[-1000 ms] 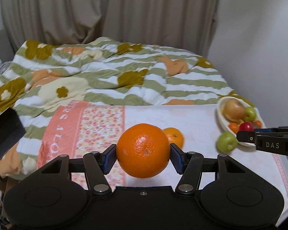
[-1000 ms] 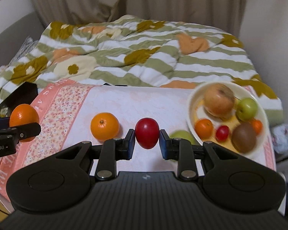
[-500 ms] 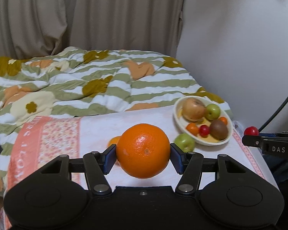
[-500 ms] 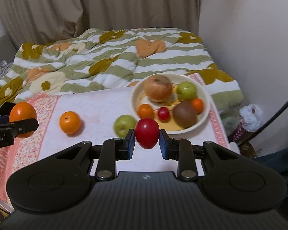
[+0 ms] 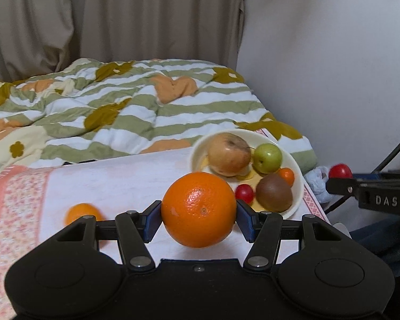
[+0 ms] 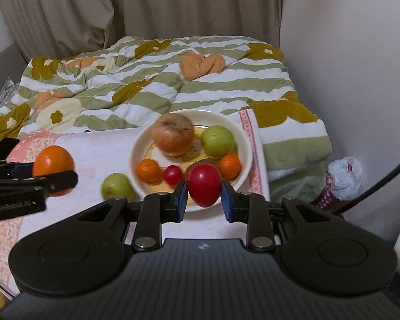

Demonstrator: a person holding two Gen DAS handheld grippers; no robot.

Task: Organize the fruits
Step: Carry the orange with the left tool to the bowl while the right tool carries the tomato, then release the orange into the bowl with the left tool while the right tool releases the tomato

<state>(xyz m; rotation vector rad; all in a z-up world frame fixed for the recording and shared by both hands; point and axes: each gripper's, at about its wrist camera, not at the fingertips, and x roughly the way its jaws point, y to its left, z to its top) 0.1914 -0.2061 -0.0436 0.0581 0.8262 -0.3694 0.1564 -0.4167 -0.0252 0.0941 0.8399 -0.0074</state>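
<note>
My left gripper [image 5: 199,217] is shut on a large orange [image 5: 199,209] and holds it in the air just left of the cream bowl [image 5: 297,168]. My right gripper [image 6: 204,196] is shut on a red plum-like fruit [image 6: 204,185] above the bowl's near rim [image 6: 242,136]. The bowl holds a big brownish apple [image 6: 172,134], a green fruit [image 6: 218,138], two small oranges [image 6: 148,170], a small red fruit [image 6: 172,174] and a kiwi [image 5: 274,193]. A green apple [image 6: 116,186] lies on the cloth left of the bowl. A small orange [image 5: 81,213] lies further left.
The fruit lies on a white and pink cloth [image 5: 114,178] over a low table. A striped floral quilt [image 5: 120,114] covers the bed behind it. A white wall [image 5: 333,66] stands at the right. A plastic bag [image 6: 345,173] and a black cable [image 6: 381,184] lie right of the table.
Both grippers have moved right and towards the bowl, still holding their fruit. The bowl now looks larger and closer in both views.
</note>
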